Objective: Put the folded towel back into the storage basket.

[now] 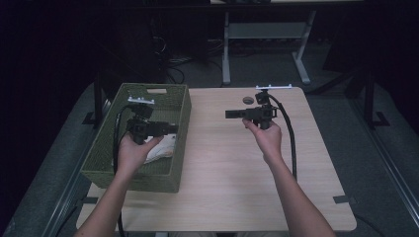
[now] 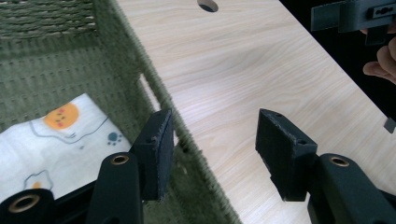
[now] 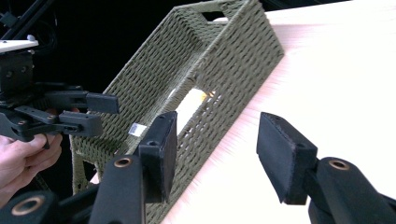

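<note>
While both pairs of jaws stand wide apart with nothing between their pads, the work at hand seems to centre on the cloth (image 2: 60,140) lying in the basket (image 1: 106,148).

Starting from the left gripper (image 2: 212,149): its two black pads straddle the basket's near wall, one over the inside, one over the bare table (image 2: 261,70), touching neither. Just beyond the inner pad lies the cloth — white, printed with fried-egg and paw-print figures, spread flat on the basket floor. The right gripper (image 1: 232,114) hangs over the middle of the table, well apart from the basket, its tips turned towards it.

The cloth looks thin, soft and very light; it should crumple and drape rather than hold a shape, and nothing about it seems fragile or slippery. A pinch at a free edge or corner would likely lift it — a grab at the flat middle may gather only a fold or scrape the weave beneath. The basket itself appears stiff and woven, with a cut-out handle at its far end (image 1: 156,91).
</note>
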